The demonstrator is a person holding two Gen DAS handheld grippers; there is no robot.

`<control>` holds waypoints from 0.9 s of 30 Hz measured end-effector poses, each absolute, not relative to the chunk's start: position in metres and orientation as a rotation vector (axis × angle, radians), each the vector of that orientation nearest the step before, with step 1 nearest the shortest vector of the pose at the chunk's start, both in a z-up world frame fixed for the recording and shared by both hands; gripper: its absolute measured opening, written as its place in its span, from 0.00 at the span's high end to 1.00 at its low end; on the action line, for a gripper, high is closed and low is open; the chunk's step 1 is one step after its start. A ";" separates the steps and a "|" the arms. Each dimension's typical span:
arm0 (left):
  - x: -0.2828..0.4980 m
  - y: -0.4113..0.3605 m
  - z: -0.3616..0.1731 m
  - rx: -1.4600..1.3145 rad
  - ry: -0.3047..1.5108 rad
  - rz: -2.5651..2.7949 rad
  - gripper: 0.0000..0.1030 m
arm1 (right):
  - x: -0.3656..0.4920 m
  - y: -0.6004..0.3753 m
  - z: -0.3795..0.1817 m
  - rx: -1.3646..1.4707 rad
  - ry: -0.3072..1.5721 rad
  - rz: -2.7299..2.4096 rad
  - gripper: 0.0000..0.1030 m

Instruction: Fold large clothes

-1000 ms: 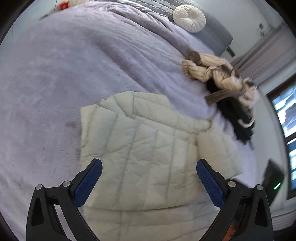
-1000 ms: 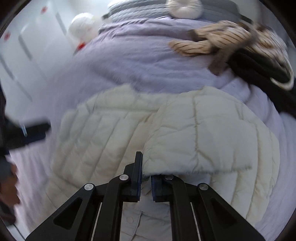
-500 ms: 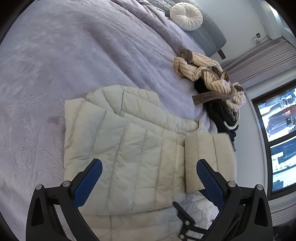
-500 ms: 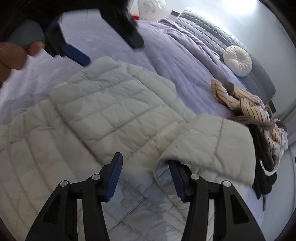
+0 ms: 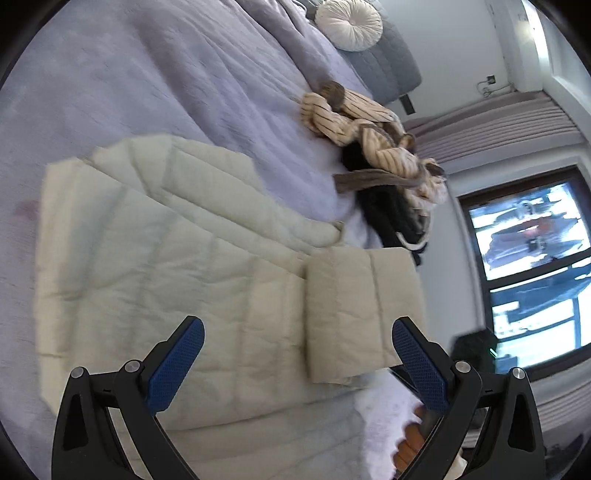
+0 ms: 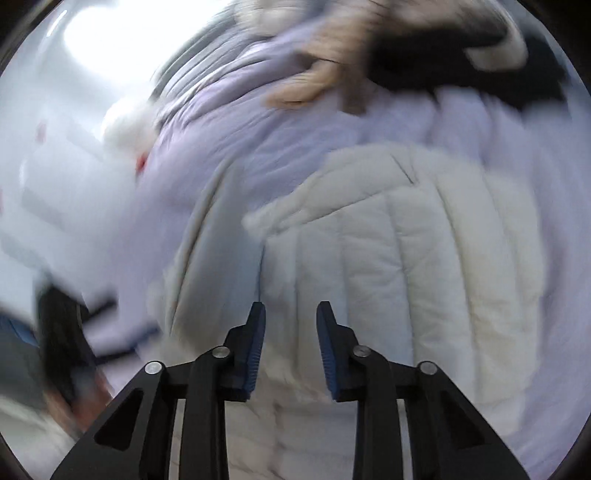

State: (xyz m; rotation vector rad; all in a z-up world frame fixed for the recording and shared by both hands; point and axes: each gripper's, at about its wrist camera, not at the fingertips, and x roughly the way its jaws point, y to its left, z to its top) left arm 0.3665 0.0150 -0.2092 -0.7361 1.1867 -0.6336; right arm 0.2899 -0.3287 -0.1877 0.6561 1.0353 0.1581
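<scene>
Handling: jacket (image 5: 192, 266) judged light, soft and puffy; likely springs back after a fold, so needs pressing flat. Shell looks smooth, probably slippery between pads.
Grip point: best at a hem, cuff or seam edge, where padding is thin; a pinch mid-panel would likely bunch and slide out.
Look: cream, quilted in long padded channels; sleeve (image 5: 362, 310) folded across the body as a neat rectangular flap on the right side in the left wrist view; collar end toward the far side.
Place: flat on the bed (image 5: 147, 92), lavender cover under it, close to the near edge.
Left gripper (image 5: 295, 354): wide open, nothing between the blue pads; hovers above the jacket's lower part, pointing down at it.
Right gripper (image 6: 290, 350): jaws closing, narrow gap, nothing seen between them; above the jacket, picture heavily blurred.
Nearby: heap of striped and dark clothes (image 5: 376, 147) farther up the bed, well apart from the jacket; round pillow (image 5: 349, 24) at the head.
Stage: sleeves look tucked in; body fold judged not yet done.
Risk: trapped air may push the fold open once released.
</scene>
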 end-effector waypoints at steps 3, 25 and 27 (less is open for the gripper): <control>0.368 0.009 -0.209 -0.711 1.196 -0.619 0.01 | 0.310 -0.315 -0.197 0.679 1.041 0.228 0.76; 0.378 -0.003 -0.244 -0.581 1.308 -0.515 0.01 | 0.245 -0.362 -0.212 0.688 1.155 0.220 0.75; 0.377 -0.010 -0.241 -0.542 1.297 -0.501 0.11 | 0.234 -0.380 -0.219 0.751 1.163 0.194 0.75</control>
